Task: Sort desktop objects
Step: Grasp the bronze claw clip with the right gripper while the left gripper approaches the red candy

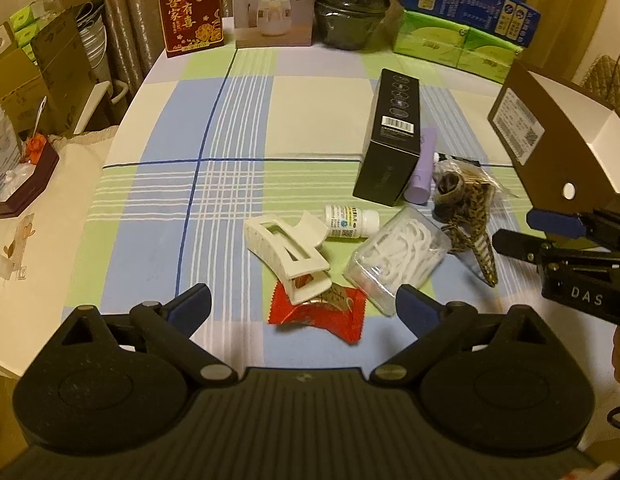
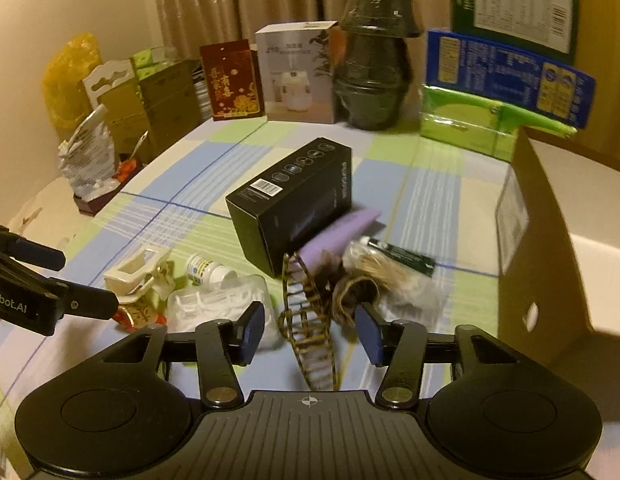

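A: Right gripper (image 2: 310,326)?
B: Half-closed around a brown mottled hair clip (image 2: 310,344), pads not touching; clip lies on the checked tablecloth (image 2: 429,184).
A: Left gripper (image 1: 304,306)?
B: Wide open over a white hair clip (image 1: 286,256).

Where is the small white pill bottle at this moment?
In the left wrist view the white pill bottle lies on its side on the checked tablecloth, between the cream hair claw and the clear plastic box, in front of the black box.

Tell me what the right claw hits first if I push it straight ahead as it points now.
Probably the leopard-print hair clip: it lies between the right claw fingers, pads not yet touching. Beyond it sits the scrunchie, though depth is unclear.
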`<state>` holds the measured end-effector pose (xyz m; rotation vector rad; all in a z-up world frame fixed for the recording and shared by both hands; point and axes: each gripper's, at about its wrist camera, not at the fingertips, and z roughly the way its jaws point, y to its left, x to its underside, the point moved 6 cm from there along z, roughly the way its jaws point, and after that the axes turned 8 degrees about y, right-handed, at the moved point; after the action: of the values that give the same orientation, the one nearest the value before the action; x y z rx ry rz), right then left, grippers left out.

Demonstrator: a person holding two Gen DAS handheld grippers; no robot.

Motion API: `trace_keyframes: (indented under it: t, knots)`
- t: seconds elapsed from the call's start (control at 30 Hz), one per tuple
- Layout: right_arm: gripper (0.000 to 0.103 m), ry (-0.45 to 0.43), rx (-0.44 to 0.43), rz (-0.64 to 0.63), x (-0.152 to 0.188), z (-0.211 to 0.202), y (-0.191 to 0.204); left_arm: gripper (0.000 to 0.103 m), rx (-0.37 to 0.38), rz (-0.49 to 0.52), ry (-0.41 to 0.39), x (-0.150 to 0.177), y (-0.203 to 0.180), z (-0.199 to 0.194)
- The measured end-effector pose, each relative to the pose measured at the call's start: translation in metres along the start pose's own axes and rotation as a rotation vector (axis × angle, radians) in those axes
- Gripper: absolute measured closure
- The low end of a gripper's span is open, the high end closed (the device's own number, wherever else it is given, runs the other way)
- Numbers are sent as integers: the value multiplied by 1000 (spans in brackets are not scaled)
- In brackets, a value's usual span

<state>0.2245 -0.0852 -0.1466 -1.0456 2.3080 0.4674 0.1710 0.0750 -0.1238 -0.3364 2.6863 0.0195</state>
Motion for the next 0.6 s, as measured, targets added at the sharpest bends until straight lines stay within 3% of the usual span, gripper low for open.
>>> trace_keyframes:
  t: [0.3,0.33,0.37,0.6]
  knots:
    - [64,34,-4,-80,-6,32,4,6,-27,-31,26,-8,0,14]
    - [67,39,-6,-83,-5,34,3,6,-27,-32,27,-9,0,14]
    - [80,44,-10,-86,-3,35,2,6,-27,-32,29,-9,-1,15]
    - [80,63,4,-73,5,26,-4,8,-28,-48,59,0,2,28]
